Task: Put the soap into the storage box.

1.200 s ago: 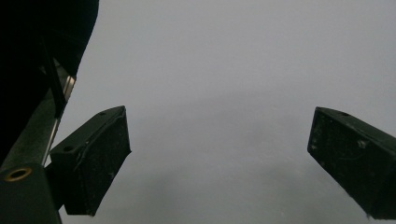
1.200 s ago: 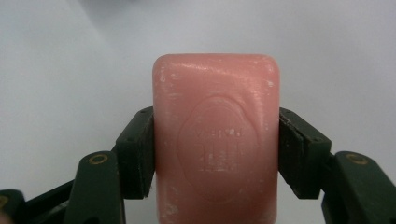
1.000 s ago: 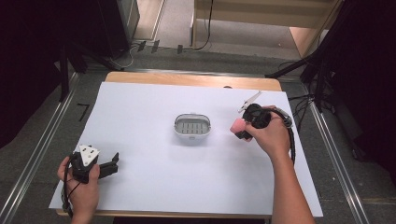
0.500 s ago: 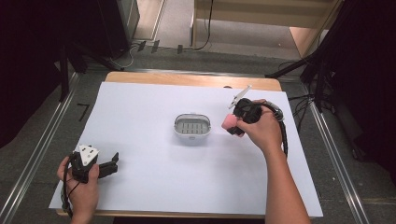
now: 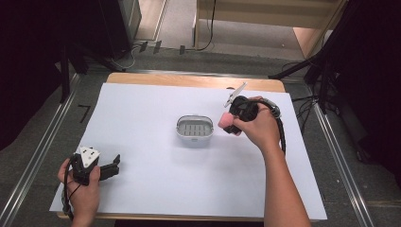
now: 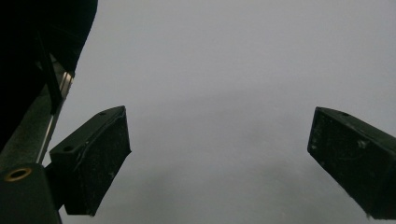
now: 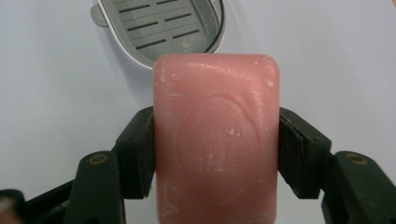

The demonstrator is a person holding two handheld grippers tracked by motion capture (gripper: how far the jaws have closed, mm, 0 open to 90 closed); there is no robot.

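while the soap dish (image 5: 195, 128) sits seemingly empty, right gripper (image 5: 231, 124) clamps pink soap (image 7: 215, 140) — left gripper (image 5: 111, 168) gapes.

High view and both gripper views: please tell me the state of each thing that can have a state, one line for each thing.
Pink soap bar: clamped on both sides, lifted off the table, beside the dish.
Soap dish: empty, upright on the white table.
Right hand-held gripper: shut on the soap bar.
Left hand-held gripper: open, nothing between its jaws, resting low near the table's front left corner.
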